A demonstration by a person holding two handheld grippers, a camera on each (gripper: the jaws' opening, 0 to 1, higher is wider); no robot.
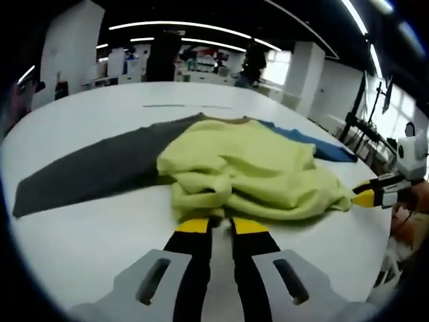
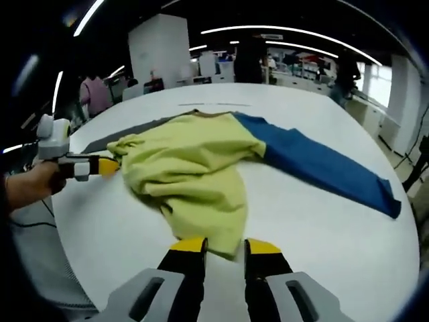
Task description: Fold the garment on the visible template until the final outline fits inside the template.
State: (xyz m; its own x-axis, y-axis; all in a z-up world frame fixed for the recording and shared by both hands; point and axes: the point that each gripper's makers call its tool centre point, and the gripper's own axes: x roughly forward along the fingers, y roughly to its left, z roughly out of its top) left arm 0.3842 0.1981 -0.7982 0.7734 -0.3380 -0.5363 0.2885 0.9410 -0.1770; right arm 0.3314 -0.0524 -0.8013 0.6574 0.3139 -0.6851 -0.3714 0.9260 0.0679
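In the left gripper view, a dark grey sleeve (image 1: 87,168) of the garment (image 1: 248,171) stretches out toward nine o'clock across the white table (image 1: 74,248), lying flat with its cuff end nearest the view's edge. At the centre sits the yellow-green body of the garment, bunched and rumpled into loose folds, its lower edge touching the yellow tips of the left gripper (image 1: 222,225), whose jaws rise from six o'clock with only a narrow gap between them; whether they pinch any cloth cannot be told. Behind the body toward two o'clock a blue sleeve (image 1: 315,144) peeks out, mostly hidden by the heap. At three o'clock the right gripper (image 1: 364,196) comes in from the side, its yellow tips at the garment's hem corner, with a hand (image 1: 410,201) behind it. In the right gripper view, the other gripper enters at nine o'clock, held by a hand (image 2: 30,184), with its yellow tip touching the bunched yellow cloth. The yellow body runs from the centre down toward six o'clock, where a hem corner lies between or just over the slightly parted jaws of the right gripper (image 2: 224,246); a grip cannot be confirmed. The blue sleeve extends flat toward three o'clock, well spread on the table. No template outline can be made out under the garment.
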